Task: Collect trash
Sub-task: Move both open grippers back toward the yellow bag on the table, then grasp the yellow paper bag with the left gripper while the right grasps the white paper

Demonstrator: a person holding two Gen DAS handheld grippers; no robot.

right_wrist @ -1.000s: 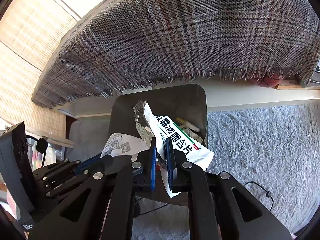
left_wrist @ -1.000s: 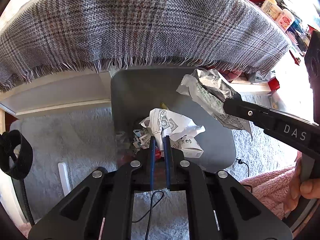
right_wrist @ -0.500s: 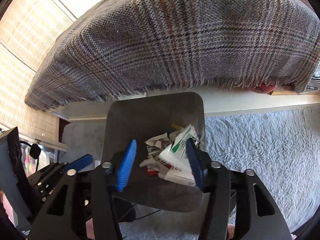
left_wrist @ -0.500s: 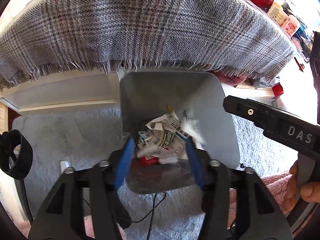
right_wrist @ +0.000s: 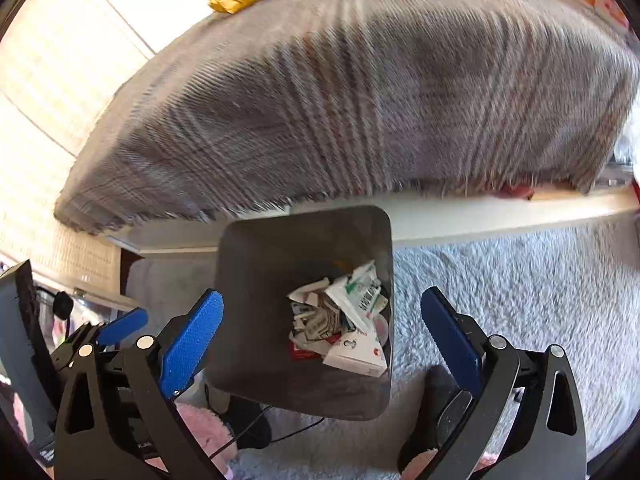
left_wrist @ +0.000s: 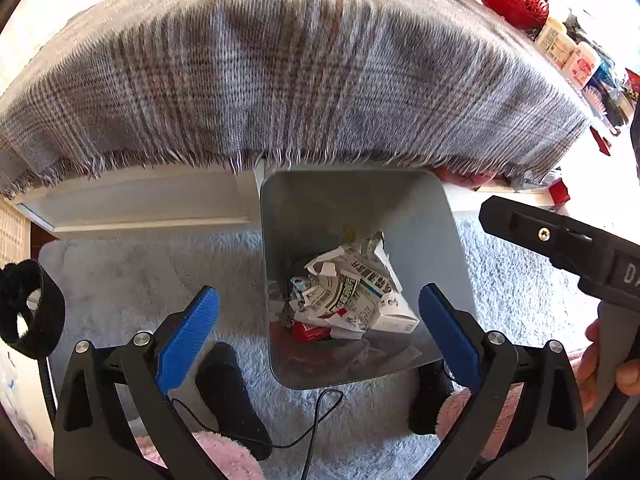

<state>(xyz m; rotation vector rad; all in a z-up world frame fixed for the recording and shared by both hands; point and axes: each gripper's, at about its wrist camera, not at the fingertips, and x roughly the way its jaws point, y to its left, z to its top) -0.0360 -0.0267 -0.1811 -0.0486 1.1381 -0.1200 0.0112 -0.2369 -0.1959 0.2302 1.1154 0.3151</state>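
Observation:
A grey square bin stands on the rug below both grippers, also seen in the right wrist view. Crumpled paper, a white medicine box and wrappers lie at its bottom. My left gripper hangs over the bin with its jaws opening wide and nothing between its blue pads. My right gripper hangs beside it, jaws opening too, nothing between them. Each gripper shows at the edge of the other's view: the right one, the left one.
A fringed plaid cloth hangs over the table edge just behind the bin. A grey shaggy rug covers the floor, with a thin black cable in front of the bin. A red basket and bottles sit at the far right.
Both grippers went from shut to wide open. The crumpled paper left the left one and the printed wrapper left the right one; both now lie in the bin. Both grippers rose slightly.

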